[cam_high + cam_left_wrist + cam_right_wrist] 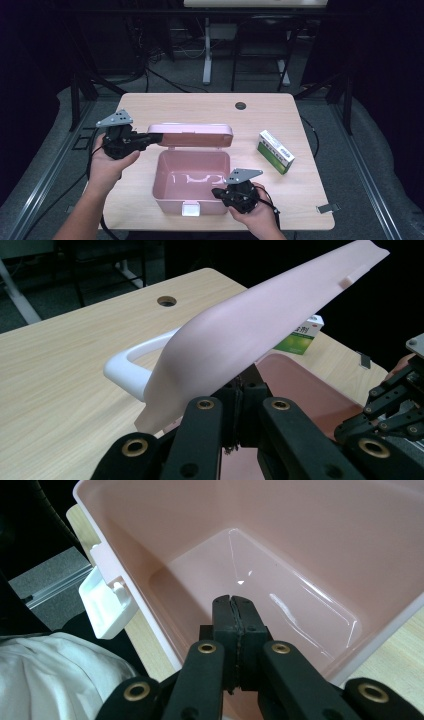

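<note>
A pink plastic box [158, 176] stands open near the table's front edge. Its lid [192, 134] is tipped up behind it. My left gripper [152, 137] is shut on the lid's left corner. In the left gripper view the lid [260, 330] slants up from the jaws of my left gripper [245, 382], and a white handle [130, 365] shows on its top. My right gripper [216, 191] sits at the box's front right corner. It is shut [233, 602] and points into the bare box [300, 540]; nothing shows between its jaws.
A green and white carton [275, 151] lies on the table right of the box. A white latch [105, 600] hangs on the box's front wall. There is a cable hole [241, 105] at the table's far side and a metal clip [327, 208] at its front right.
</note>
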A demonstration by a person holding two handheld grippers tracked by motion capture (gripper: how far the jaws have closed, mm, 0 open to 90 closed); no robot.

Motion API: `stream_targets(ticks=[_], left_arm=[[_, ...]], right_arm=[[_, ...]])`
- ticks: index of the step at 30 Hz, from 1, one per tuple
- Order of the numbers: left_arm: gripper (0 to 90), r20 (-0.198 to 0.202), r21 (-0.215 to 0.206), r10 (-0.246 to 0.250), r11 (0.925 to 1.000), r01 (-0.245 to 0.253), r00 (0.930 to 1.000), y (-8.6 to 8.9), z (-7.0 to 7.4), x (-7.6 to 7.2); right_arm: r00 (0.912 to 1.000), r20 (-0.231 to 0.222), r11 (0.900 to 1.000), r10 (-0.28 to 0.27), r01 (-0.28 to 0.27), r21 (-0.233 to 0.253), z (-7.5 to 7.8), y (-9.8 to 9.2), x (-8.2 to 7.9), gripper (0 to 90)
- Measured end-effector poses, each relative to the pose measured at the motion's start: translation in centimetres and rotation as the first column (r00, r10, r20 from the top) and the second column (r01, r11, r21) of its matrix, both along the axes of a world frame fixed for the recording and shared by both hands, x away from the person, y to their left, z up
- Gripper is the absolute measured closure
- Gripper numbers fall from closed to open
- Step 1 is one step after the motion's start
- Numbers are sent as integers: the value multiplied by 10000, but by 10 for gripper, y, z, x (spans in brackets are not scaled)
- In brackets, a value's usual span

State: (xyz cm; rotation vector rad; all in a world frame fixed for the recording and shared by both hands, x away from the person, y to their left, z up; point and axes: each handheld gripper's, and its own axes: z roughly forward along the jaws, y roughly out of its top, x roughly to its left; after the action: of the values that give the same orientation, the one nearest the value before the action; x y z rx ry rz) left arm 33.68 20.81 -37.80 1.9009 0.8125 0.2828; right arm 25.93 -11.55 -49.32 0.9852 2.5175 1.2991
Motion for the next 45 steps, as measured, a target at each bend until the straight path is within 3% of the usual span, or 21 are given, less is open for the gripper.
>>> stream_targets(ticks=[22,45], left_arm=[[895,-248,102,276,9996,-273,9993,-2,-2,14],[894,-334,176,380,9991,-374,9987,-4,-5,23]], right_arm=[[9999,-47,9996,-136,137,243,-5,3,3,899],[9999,-2,9997,-149,149,188,-7,6,4,898]])
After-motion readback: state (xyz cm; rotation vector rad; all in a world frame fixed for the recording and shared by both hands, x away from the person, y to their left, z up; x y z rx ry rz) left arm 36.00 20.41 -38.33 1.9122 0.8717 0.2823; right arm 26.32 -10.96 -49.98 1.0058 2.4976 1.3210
